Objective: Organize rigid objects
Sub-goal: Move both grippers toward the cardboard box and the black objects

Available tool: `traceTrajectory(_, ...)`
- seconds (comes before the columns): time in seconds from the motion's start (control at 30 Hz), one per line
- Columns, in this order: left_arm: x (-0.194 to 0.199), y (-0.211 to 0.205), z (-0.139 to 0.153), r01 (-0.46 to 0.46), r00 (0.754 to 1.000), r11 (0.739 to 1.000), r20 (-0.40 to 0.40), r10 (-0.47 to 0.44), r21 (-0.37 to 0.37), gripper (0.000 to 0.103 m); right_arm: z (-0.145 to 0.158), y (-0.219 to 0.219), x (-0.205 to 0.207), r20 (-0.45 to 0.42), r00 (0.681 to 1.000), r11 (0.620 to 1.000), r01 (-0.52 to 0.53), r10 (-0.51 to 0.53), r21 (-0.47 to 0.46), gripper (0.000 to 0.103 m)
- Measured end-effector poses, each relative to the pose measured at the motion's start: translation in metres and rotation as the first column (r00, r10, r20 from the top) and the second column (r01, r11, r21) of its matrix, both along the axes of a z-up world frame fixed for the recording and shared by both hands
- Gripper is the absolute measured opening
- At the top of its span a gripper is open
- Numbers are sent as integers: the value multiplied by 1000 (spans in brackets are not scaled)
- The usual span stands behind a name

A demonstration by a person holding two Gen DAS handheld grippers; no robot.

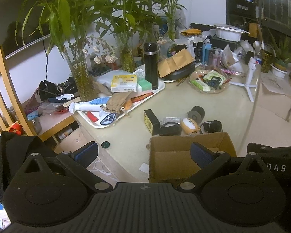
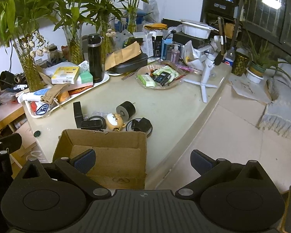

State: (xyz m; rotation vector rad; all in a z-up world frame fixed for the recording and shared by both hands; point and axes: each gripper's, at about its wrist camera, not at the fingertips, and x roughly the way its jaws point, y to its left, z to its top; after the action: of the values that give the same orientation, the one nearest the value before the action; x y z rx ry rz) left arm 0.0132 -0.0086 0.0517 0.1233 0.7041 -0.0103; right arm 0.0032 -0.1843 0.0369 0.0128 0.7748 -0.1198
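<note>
Starting out: I am seeing the box [image 2: 106,155] empty on the desk [image 2: 164,108].

I am holding the left gripper [image 1: 143,153] and right gripper [image 2: 142,160] back above the box's near edge, both jaws released and carrying nothing. The rigid pieces are waiting just beyond the box's far wall: black block [image 2: 77,112], bear toy [image 2: 114,120], roller [image 2: 126,109], tape [image 2: 139,125]. Nothing is packed yet, I judge.

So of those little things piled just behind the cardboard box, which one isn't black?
The small dog-faced figure, orange-tan with a cream face. The upright block, the cylinder and the strap-like piece around it are all black.
</note>
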Motion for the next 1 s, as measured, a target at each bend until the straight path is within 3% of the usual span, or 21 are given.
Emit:
traceTrajectory(0.27,17,3,-8,17,999,1000,-30,-18,-16,103,-7,3,18,-22,999,1000,-29,29,-5,103)
traceTrajectory(0.67,50,0,-43,48,991,997,-121,-55,-56,103,-48,2,55,-121,991,998,-59,61,23,103)
traceTrajectory(1.0,66,-1,-56,84,982,992,-161,-98,-93,103,-52,-1,74,-168,984,997,-60,66,37,103)
